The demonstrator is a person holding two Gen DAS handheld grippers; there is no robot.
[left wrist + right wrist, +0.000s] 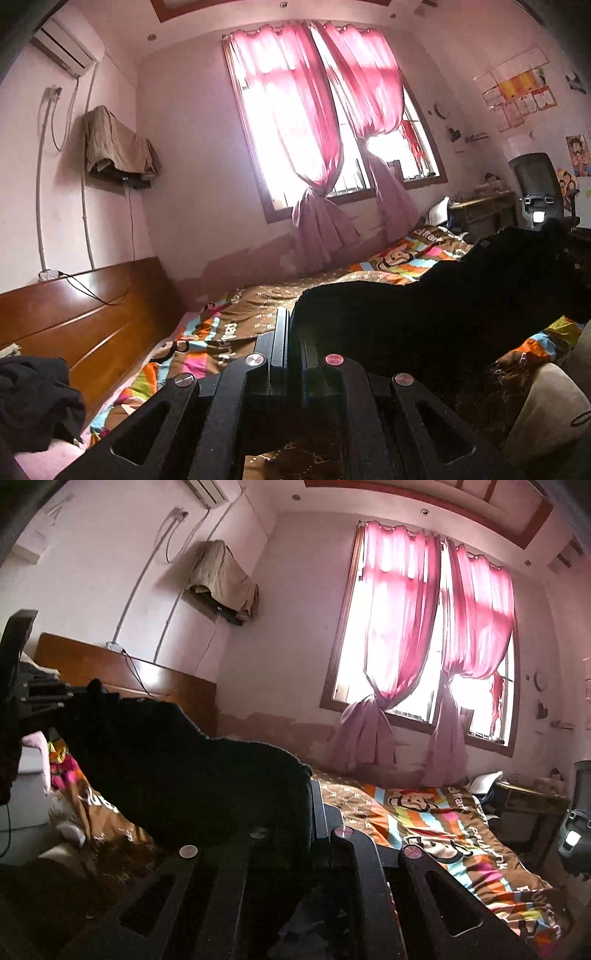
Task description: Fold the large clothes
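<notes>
Left gripper (291, 325), right gripper (312, 794): each pinching one end of the black garment (424, 295), held taut above the bed (332, 280). Risk, judged: cloth slipping from a pinch, slack snagging. Room: open quilt windowward of garment; headboard (74, 314) bounds one side

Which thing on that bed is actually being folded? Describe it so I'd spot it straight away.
Start at the wooden headboard and follow the striped cartoon bedspread across the bed. The black garment hangs above it, stretched between the two tools; it alone is plain, dark and lifted.
</notes>
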